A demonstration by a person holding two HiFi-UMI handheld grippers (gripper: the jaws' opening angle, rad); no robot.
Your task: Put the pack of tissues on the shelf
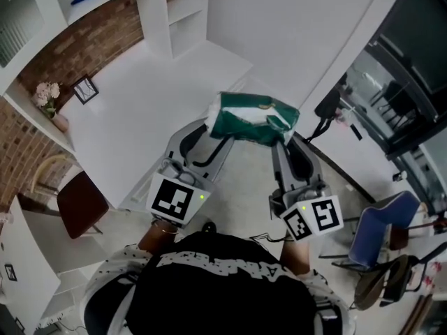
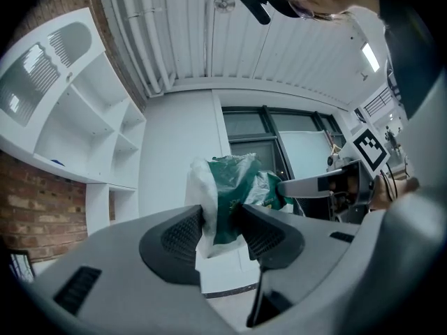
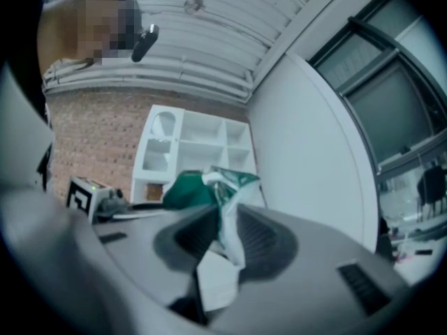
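Left gripper (image 2: 222,218) pinched the white end of the tissues (image 1: 251,117). Right gripper (image 3: 225,222) pinched the other end. Tissues hung in the air, apart from the shelf (image 1: 155,12).

Green/white tissue pack (image 1: 253,117), crumpled, midair btwn both tongs

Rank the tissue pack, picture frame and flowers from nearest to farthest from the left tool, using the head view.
1. Tissue pack, clamped in the left tool.
2. Picture frame, on the white desk, to the left.
3. Flowers, beyond the frame, far left.
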